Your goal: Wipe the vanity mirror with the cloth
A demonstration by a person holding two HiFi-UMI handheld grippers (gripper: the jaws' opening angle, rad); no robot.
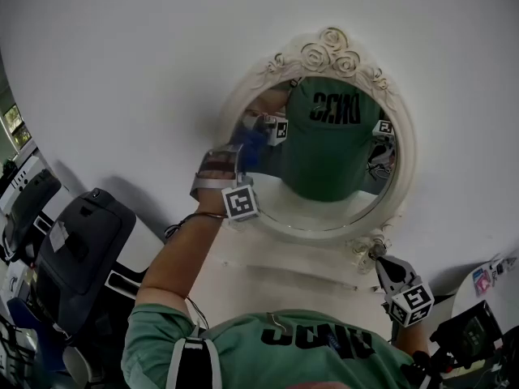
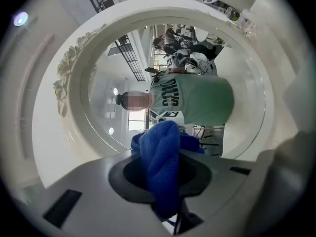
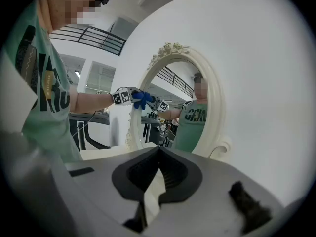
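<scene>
An oval vanity mirror (image 1: pixel 328 53) in an ornate cream frame stands on a pale table against a white wall. My left gripper (image 1: pixel 235 151) is shut on a bunched blue cloth (image 1: pixel 253 140), which is held at the glass near the mirror's left edge. In the left gripper view the cloth (image 2: pixel 159 144) sticks out between the jaws of that gripper (image 2: pixel 165 171), right in front of the glass (image 2: pixel 98 98). My right gripper (image 1: pixel 381 259) hovers beside the mirror's right foot, jaws together, holding nothing. Its own view shows the right gripper (image 3: pixel 159 152) tips touching and the mirror (image 3: pixel 170 51) side-on.
The pale table (image 1: pixel 268 275) lies in front of the mirror. A black padded chair or machine (image 1: pixel 81 250) stands at the left. A white item with stickers (image 1: pixel 486 282) and a dark device (image 1: pixel 469 335) sit at the lower right. The mirror's scrolled foot (image 1: pixel 366 248) juts out close to my right gripper.
</scene>
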